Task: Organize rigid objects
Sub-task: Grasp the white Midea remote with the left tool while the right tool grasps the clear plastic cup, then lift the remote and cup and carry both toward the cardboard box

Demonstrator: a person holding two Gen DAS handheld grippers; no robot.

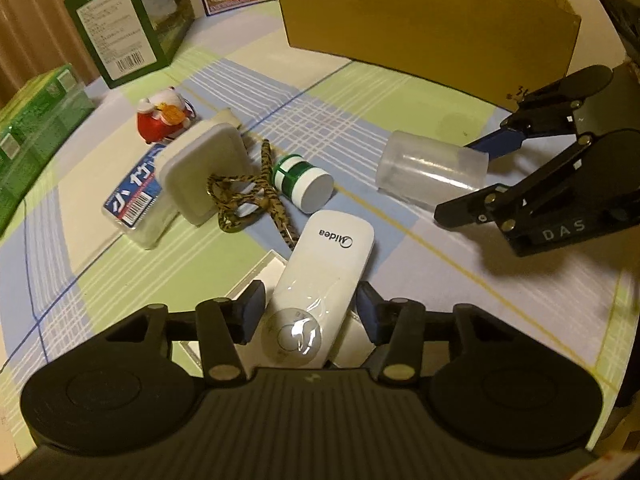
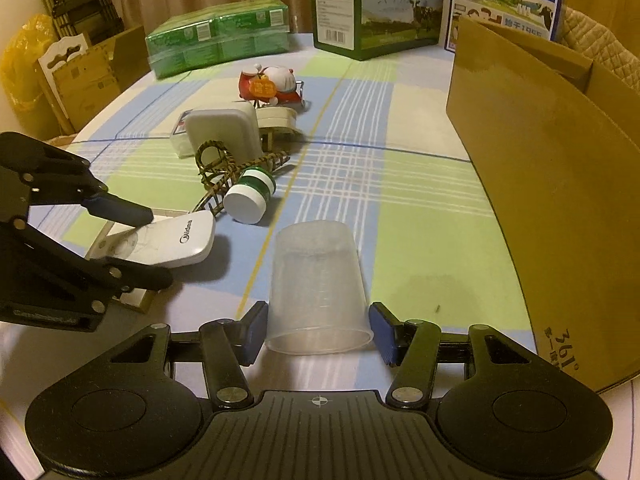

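A white Midea remote [image 1: 320, 280] lies between the fingers of my left gripper [image 1: 310, 310], tilted up off a flat white box [image 1: 260, 276]; the pads stand at its sides with small gaps, so the gripper is open. It also shows in the right wrist view [image 2: 172, 240]. A clear plastic cup [image 2: 318, 288] lies on its side between the fingers of my right gripper [image 2: 318, 332], which is open around its rim. The cup also shows in the left wrist view [image 1: 432, 168], with the right gripper [image 1: 476, 176] around it.
On the checked tablecloth lie a green-and-white jar [image 2: 250, 196], a patterned cord [image 2: 218, 168], a white square container [image 2: 222, 130] and a red toy [image 2: 270, 86]. A large cardboard box [image 2: 552, 184] stands at the right. Milk cartons [image 2: 376, 4] and green packs [image 2: 218, 36] stand behind.
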